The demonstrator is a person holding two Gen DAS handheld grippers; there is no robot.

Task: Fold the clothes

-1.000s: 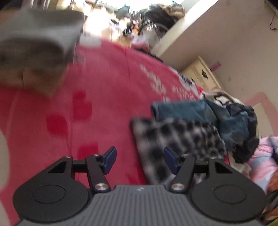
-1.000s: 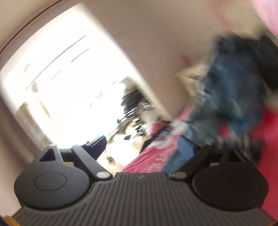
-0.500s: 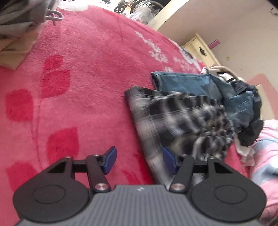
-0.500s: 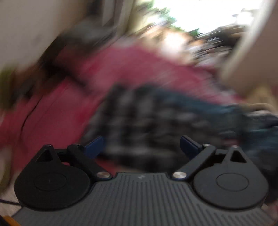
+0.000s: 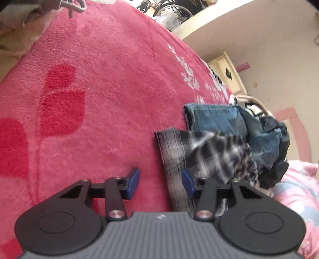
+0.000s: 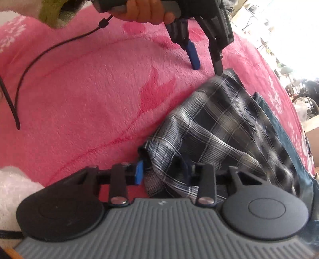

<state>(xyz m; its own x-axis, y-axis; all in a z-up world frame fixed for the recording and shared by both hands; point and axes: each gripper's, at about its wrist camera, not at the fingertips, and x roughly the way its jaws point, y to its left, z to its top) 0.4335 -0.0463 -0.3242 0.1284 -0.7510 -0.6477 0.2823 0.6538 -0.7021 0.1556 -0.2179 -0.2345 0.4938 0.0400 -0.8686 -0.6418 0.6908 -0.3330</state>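
A black-and-white plaid garment lies crumpled on the pink blanket, overlapping blue jeans. My left gripper is open with its tips down on the blanket at the garment's far corner; one finger is on bare blanket and the other at the plaid edge. My right gripper is open at the garment's near hem. Bunched plaid cloth sits between its fingers and covers the right fingertip. A hand holds the left gripper.
Dark clothes and more denim are heaped beyond the jeans. A pink patterned pillow lies at the right. A black cord trails over the blanket. White fluffy fabric sits at my near left. A cream cabinet stands by the wall.
The right gripper swung down from the window to the plaid hem, and its fingers narrowed around the cloth. The left gripper dropped closer to the garment's corner, narrowing slightly.
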